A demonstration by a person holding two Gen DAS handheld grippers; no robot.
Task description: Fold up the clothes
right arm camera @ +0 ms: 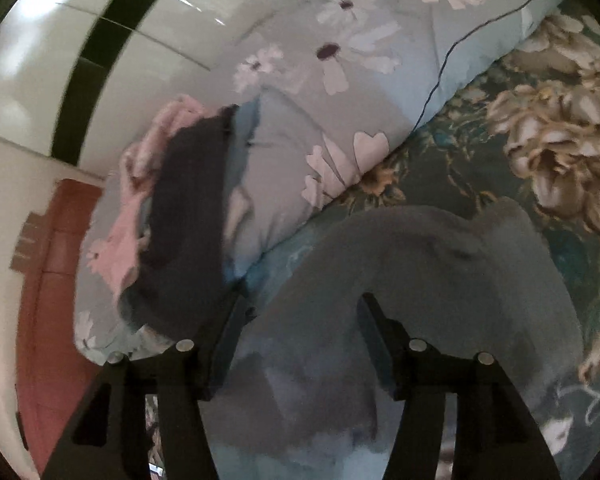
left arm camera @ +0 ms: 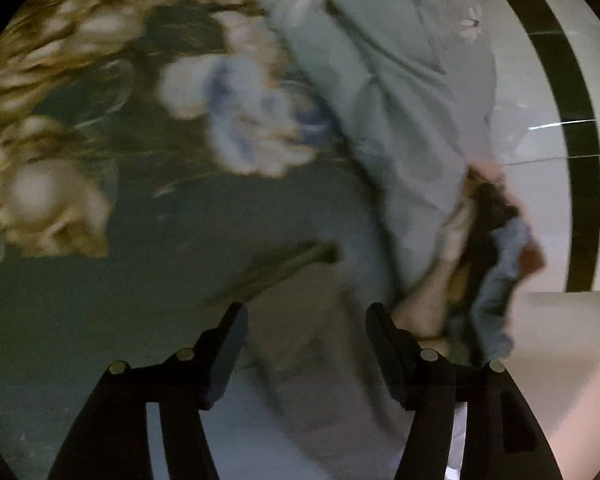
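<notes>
Grey cloth (right arm camera: 420,280), a soft garment in a dull blue-grey, lies spread on the floral bedspread (right arm camera: 560,140), just beside the daisy-print pillow (right arm camera: 340,100) that sits along the bed's edge. Against that pillow, on the side toward the tiled floor, a small heap of other clothes (right arm camera: 180,220) waits: something dark, something pink, a bit of blue.

Both tools stand with jaws parted and nothing pinched. The left gripper (left arm camera: 306,328) hangs over the garment in a blurred view, with the heap just beside the pillow's lower end (left arm camera: 488,260). The right gripper (right arm camera: 300,320) hangs over the cloth too, its fingers straddling a smooth stretch of fabric without pressing on it.

Judging by the rounded folds, the garment is light, limp and not slippery; it should drape and sag rather than hold a shape. A hold at two points along one edge, well apart, would probably keep it flat when lifted; a pinch mid-panel would likely just bunch it.
</notes>
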